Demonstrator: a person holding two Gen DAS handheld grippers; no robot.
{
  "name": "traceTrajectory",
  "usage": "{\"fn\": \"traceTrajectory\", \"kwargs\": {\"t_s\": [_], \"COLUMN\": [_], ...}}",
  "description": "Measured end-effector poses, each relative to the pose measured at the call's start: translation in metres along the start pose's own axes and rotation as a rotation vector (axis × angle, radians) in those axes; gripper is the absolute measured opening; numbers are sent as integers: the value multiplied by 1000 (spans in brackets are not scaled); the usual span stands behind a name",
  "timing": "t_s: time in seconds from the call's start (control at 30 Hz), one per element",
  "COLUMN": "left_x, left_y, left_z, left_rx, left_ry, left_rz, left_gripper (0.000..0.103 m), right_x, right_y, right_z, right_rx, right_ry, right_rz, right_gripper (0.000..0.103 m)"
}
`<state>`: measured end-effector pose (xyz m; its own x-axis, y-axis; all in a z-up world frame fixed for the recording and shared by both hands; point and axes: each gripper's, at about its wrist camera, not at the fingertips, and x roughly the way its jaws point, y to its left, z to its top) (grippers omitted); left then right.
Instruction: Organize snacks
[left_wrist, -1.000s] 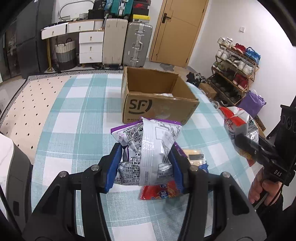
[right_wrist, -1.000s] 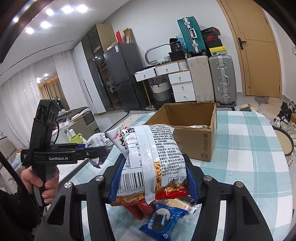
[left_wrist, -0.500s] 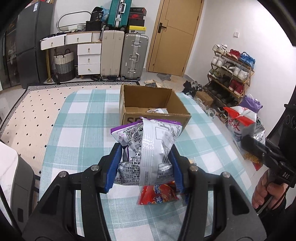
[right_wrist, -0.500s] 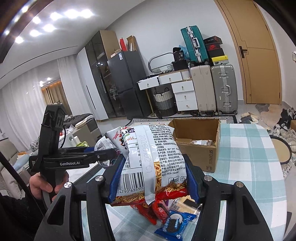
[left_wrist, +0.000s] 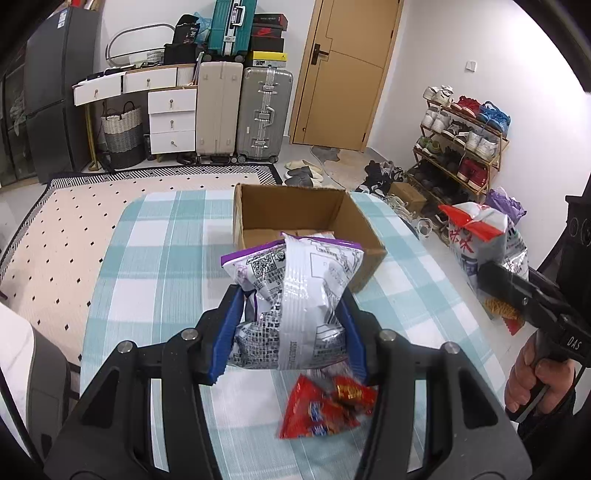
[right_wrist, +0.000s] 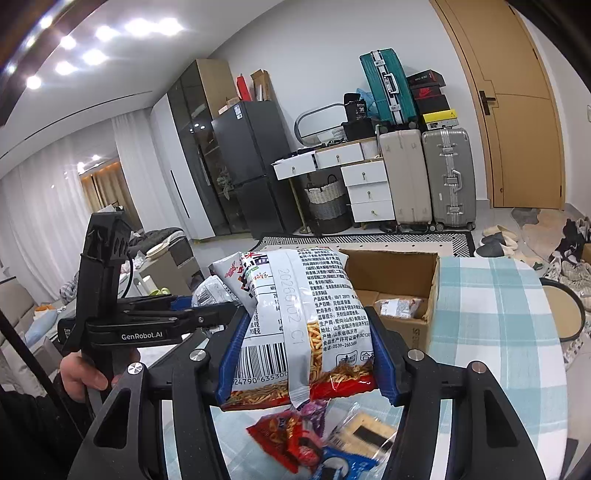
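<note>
My left gripper (left_wrist: 290, 332) is shut on a silver and purple snack bag (left_wrist: 295, 295), held high above the checked table (left_wrist: 159, 251). My right gripper (right_wrist: 306, 354) is shut on a white and red bag of stick snacks (right_wrist: 299, 317), also lifted; this bag shows at the right of the left wrist view (left_wrist: 484, 247). An open cardboard box (left_wrist: 295, 218) stands on the table ahead, with a small packet inside (right_wrist: 399, 307). Red packets (left_wrist: 325, 410) lie on the table under the left gripper. Red, blue and clear packets (right_wrist: 332, 439) lie under the right gripper.
The left gripper shows at the left of the right wrist view (right_wrist: 207, 314). Suitcases (left_wrist: 243, 110), white drawers (left_wrist: 171, 118) and a basket (left_wrist: 123, 136) stand at the back wall. A shoe rack (left_wrist: 461, 136) is at the right. A round stool (right_wrist: 561, 314) stands beside the table.
Both grippers have risen and drawn back with their bags. The box now looks smaller and farther, and its inside shows. The loose packets on the table have dropped lower in view.
</note>
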<state>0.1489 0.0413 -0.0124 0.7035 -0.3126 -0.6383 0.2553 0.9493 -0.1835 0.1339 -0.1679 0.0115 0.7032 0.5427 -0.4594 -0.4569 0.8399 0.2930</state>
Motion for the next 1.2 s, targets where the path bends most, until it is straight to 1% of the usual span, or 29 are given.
{"fn": "traceTrajectory", "kwargs": {"t_s": [0.1,0.3,0.5,0.57,0.7,0.77,0.9,1.0,1.2], "left_x": [15,43,80,93,124,135,163,188,223], "left_y": [-1,-3,-2,0,5,7,9,12,12], "left_z": [18,57,97,108,129,134,147,152,150], "left_rx": [5,24,23,14,-4,-4,-1,-11,0], "left_ry": [15,26,45,43,69,68,93,127,163], "left_rz": [-9,1,1,-2,2,11,38,16,17], "left_gripper": [48,48,48,48,48,48,49,49,49], "right_x": [6,25,58,71,101,118,143,161,195], "right_y": [-5,-14,-34,-42,-53,-62,-77,-89,-115], "right_z": [11,38,69,77,95,102,107,105,95], "right_rx": [-14,-46,-26,-14,-14,-5,19,31,40], "right_ry": [8,20,55,73,104,123,148,180,235], "right_rz": [-8,-16,-10,-18,-50,-57,-65,-74,-109], "right_gripper": [60,60,60,60,60,60,60,60,60]}}
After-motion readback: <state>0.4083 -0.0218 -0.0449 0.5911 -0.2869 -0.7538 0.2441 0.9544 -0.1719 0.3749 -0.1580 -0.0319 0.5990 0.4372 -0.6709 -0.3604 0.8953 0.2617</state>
